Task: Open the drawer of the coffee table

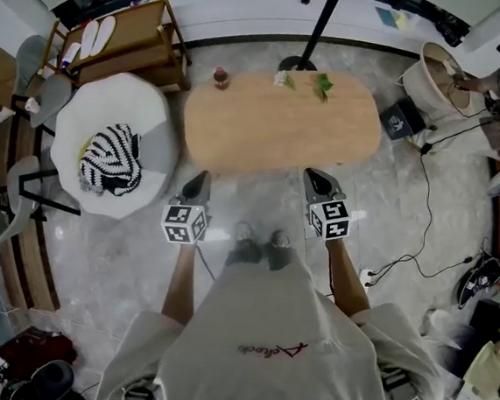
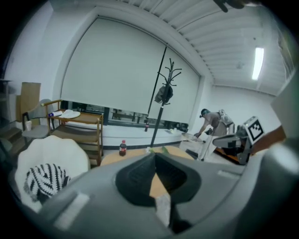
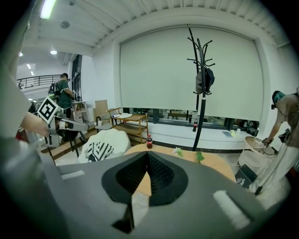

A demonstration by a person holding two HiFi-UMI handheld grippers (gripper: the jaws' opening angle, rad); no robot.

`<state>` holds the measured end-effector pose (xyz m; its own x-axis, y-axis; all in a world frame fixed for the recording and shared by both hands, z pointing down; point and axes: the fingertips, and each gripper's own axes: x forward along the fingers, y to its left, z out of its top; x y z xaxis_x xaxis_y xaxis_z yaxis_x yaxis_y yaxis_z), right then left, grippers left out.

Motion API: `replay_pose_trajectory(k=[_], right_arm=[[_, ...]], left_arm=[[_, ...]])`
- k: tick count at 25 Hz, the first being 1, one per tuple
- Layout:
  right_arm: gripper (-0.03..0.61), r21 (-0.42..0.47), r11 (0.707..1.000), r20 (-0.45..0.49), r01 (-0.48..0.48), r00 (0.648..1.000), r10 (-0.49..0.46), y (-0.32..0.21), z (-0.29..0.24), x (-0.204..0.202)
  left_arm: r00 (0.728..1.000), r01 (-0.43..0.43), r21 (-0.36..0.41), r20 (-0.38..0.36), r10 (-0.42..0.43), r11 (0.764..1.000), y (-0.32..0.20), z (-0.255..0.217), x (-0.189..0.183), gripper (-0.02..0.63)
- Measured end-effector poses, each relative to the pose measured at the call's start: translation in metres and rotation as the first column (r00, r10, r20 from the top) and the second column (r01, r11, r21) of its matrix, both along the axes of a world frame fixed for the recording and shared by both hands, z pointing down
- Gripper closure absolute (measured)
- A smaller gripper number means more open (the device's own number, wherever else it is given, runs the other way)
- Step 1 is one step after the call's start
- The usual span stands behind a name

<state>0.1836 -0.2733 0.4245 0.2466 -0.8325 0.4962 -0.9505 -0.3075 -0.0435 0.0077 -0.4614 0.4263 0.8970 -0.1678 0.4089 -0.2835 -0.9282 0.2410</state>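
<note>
The coffee table (image 1: 279, 123) has an oval wooden top and stands just ahead of the person's feet; no drawer shows in any view. My left gripper (image 1: 202, 178) hovers at the table's near edge on the left, jaws shut with nothing between them. My right gripper (image 1: 312, 174) hovers at the near edge on the right, also shut and empty. In the left gripper view the closed tips of the left gripper (image 2: 155, 157) point over the coffee table (image 2: 112, 158). In the right gripper view the right gripper (image 3: 147, 155) points over the coffee table (image 3: 212, 164).
A cola bottle (image 1: 220, 78) and green leafy bits (image 1: 322, 85) sit at the table's far edge. A white beanbag (image 1: 109, 111) with a striped cloth (image 1: 110, 161) lies to the left, a wooden shelf (image 1: 129, 38) behind it. A coat stand base (image 1: 298, 65) and floor cables (image 1: 421, 246) are nearby.
</note>
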Motion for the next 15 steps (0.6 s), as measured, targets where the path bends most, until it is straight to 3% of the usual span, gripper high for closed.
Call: replay_pose_trajectory(k=[7,15], right_arm=[[0.574,-0.021,0.998,0.029,0.058,0.998,-0.057,-0.003,0.025,-0.011],[0.574,-0.021,0.999,0.082,0.05,0.995,-0.049,0.035,0.057,-0.008]], left_arm=[[0.998,0.055,-0.031,0.046,-0.053,0.998,0.009,0.027,-0.018,0.614],[0.992,0.069,-0.044,0.113,-0.064,0.997,0.053,0.057,-0.031,0.613]])
